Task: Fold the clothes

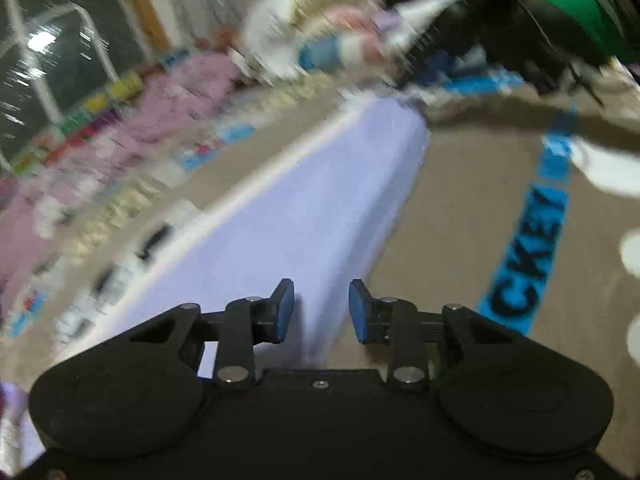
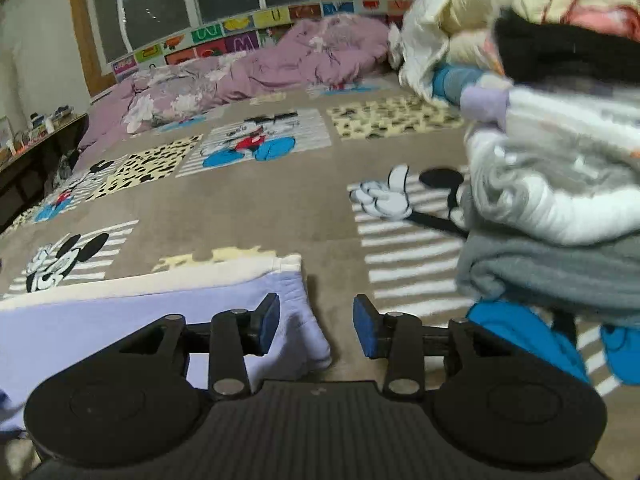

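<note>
- Lilac cloth, w/ a cream band along one edge: the folded garment (image 1: 280,216) lies flat on the tan cartoon-print blanket (image 1: 460,216), running away from me in a long strip in the left wrist view.
- Left of it in that view: a crumpled pink quilt (image 1: 168,120) near the window (image 1: 52,48), all badly smeared by blur.
- My left claw (image 1: 320,310) hangs over the near end of the garment; blue pads (image 1: 285,312) apart, a fold of lilac cloth showing in the gap. Pads don't look pressed on it, so I read it as open, not gripping.
- Top right of that view: a black-and-green object (image 1: 560,20), too blurred to name.
- Right wrist view, far left: a dark side table (image 2: 36,148) w/ small clutter, then the pink quilt (image 2: 240,76) along the window wall.
- Garment (image 2: 140,312) again, at lower left of the frame, cream band (image 2: 160,276) on its far edge, its corner end reaching in btwn my fingers.
- My right claw (image 2: 316,330) is open, jaws wide apart; left pad (image 2: 270,326) sits over the garment's corner, right pad over bare blanket (image 2: 280,208). Nothing gripped.
- Right side: a tall heap of clothes (image 2: 552,184), white, grey, black and cream pieces piled up, close beside the claw, apart from the lilac garment.
</note>
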Demonstrator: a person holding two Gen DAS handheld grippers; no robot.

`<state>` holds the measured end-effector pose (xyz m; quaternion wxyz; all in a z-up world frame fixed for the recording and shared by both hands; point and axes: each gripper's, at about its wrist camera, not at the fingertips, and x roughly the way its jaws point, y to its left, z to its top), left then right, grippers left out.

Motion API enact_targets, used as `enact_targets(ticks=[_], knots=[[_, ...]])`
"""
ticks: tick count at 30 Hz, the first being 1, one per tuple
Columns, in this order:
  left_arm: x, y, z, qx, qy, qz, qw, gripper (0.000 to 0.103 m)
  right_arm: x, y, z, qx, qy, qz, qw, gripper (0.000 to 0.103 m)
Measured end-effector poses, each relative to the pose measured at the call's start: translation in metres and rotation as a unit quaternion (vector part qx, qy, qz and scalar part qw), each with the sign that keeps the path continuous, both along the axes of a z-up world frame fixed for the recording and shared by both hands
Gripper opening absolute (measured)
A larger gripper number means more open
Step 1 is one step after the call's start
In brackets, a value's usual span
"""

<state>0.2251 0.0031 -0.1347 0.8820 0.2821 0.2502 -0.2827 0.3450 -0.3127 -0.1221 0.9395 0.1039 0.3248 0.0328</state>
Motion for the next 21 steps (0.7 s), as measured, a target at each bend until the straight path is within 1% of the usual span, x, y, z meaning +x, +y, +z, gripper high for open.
enact_targets(ticks=[1, 2, 4, 5, 7, 9, 12, 13, 14, 16, 17, 18, 19, 20, 21], knots=[[0.0, -0.001, -0.001, 0.006, 0.001, -0.004, 1.0, 0.029, 0.005, 0.0, -0.007, 0.002, 0.024, 0.003, 1.0, 0.047], [0.0, -0.001, 0.001, 0.007, 0.006, -0.007, 0.9999, 0.028, 0.01, -0.001, -0.014, 0.002, 0.049, 0.007, 0.999, 0.047], [-0.002, 0.002, 0.006, 0.01, 0.015, -0.018, 0.9997, 0.029, 0.015, -0.005, -0.027, -0.002, 0.069, 0.004, 0.998, 0.05], [-0.003, 0.005, 0.008, 0.011, 0.019, -0.023, 0.9995, 0.029, 0.015, -0.006, -0.027, 0.004, 0.066, -0.003, 0.998, 0.051], [-0.004, 0.011, 0.012, 0.007, 0.019, -0.026, 0.9995, 0.029, 0.013, -0.01, -0.024, 0.016, 0.057, -0.018, 0.998, 0.051], [-0.006, 0.016, 0.018, -0.013, 0.005, -0.02, 0.9997, 0.029, 0.005, -0.001, -0.017, -0.013, 0.037, -0.019, 0.999, 0.052], [-0.005, 0.023, 0.027, -0.066, -0.015, -0.011, 0.9976, 0.029, -0.009, 0.015, -0.005, -0.042, -0.006, -0.023, 0.999, 0.052], [-0.005, 0.023, 0.027, -0.075, -0.021, -0.008, 0.9969, 0.029, -0.012, 0.02, -0.002, -0.054, -0.02, -0.023, 0.998, 0.054], [-0.006, 0.021, 0.026, -0.077, -0.026, -0.007, 0.9966, 0.029, -0.015, 0.025, 0.001, -0.067, -0.034, -0.023, 0.997, 0.054], [-0.004, 0.016, 0.02, -0.066, -0.014, -0.007, 0.9977, 0.029, -0.021, 0.032, 0.006, -0.074, -0.066, -0.015, 0.995, 0.053], [-0.003, 0.013, 0.014, -0.055, -0.004, -0.009, 0.9985, 0.029, -0.025, 0.036, 0.008, -0.067, -0.078, 0.002, 0.995, 0.053], [-0.001, 0.012, 0.008, -0.045, 0.009, -0.008, 0.9989, 0.029, -0.03, 0.044, 0.008, -0.067, -0.083, 0.034, 0.994, 0.049], [0.001, 0.011, 0.001, -0.035, 0.024, -0.005, 0.9991, 0.029, -0.032, 0.055, 0.005, -0.084, -0.076, 0.066, 0.991, 0.048], [0.004, 0.011, 0.0, -0.037, 0.035, -0.001, 0.9987, 0.03, -0.028, 0.063, -0.004, -0.097, -0.046, 0.093, 0.99, 0.048], [0.006, 0.013, 0.002, -0.046, 0.043, 0.003, 0.998, 0.03, -0.023, 0.071, -0.013, -0.109, -0.013, 0.12, 0.987, 0.048]])
